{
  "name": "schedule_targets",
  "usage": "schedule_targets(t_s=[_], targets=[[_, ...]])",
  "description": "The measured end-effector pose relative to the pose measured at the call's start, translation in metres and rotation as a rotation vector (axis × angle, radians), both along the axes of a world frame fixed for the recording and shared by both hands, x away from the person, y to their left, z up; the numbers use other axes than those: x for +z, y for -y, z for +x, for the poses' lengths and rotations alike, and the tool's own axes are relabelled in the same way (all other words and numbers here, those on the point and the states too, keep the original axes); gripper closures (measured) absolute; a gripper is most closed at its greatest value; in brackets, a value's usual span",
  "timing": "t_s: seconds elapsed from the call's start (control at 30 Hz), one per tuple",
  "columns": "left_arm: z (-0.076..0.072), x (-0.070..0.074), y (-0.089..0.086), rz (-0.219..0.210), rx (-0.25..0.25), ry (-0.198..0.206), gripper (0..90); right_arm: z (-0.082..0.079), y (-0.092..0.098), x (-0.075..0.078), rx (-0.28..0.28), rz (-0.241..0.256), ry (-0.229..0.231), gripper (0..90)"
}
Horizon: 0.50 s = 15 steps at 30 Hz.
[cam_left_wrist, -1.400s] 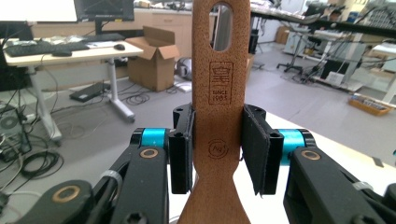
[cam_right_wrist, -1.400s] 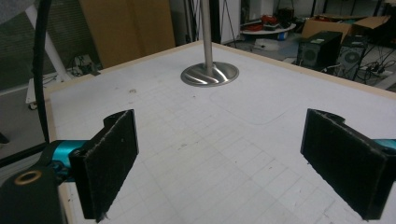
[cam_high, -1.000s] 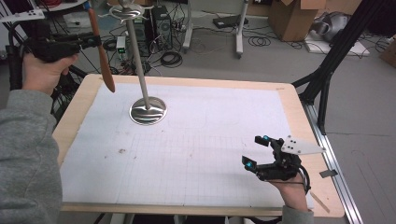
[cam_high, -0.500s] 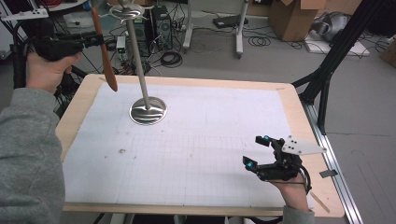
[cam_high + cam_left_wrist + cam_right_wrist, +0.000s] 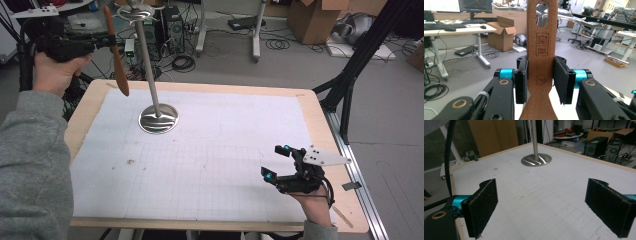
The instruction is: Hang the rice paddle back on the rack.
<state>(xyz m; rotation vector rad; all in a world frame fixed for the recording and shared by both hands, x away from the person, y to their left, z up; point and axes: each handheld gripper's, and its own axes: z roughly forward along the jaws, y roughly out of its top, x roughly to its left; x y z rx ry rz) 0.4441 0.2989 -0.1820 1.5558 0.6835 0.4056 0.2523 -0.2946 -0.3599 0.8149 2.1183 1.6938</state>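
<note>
The left claw (image 5: 540,83) is clamped on a flat wooden spatula (image 5: 541,60), held high beside the metal stand (image 5: 158,118) on the tabletop (image 5: 320,120). The spatula looks light and stiff, best gripped across its narrow handle. The right claw (image 5: 280,162) rests apart, holding nothing.

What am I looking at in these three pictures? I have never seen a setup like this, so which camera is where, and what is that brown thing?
There is no robot here: a person holds a hand-held gripper in each hand. The high view looks down on a table covered with gridded paper. The other two pictures come from cameras riding on the grippers, each looking along its own black fingers.

On the table stands a metal stand, a round shiny base with a thin pole rising from it.

The left gripper, raised beyond the table's far left corner, is shut on a flat wooden utensil. Its handle has a hole near the end and a stamped mark, and it hangs close to the pole's top.

The right gripper sits low near the table's near right edge, with its fingers wide apart and nothing between them.
</note>
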Motion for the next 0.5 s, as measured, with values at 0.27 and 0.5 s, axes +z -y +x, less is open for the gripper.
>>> schedule_targets(t_s=[0.27,0.5], targets=[[0.0002,-0.0014,0.0027,0.022,0.008,-0.014,65.3,-0.0004,-0.0001,0.0004,0.000,0.001,-0.003,10.0],[0.0003,-0.0035,0.0046,0.040,0.004,-0.029,65.3,0.0021,-0.0009,-0.0015,0.004,-0.006,-0.006,9.9]])
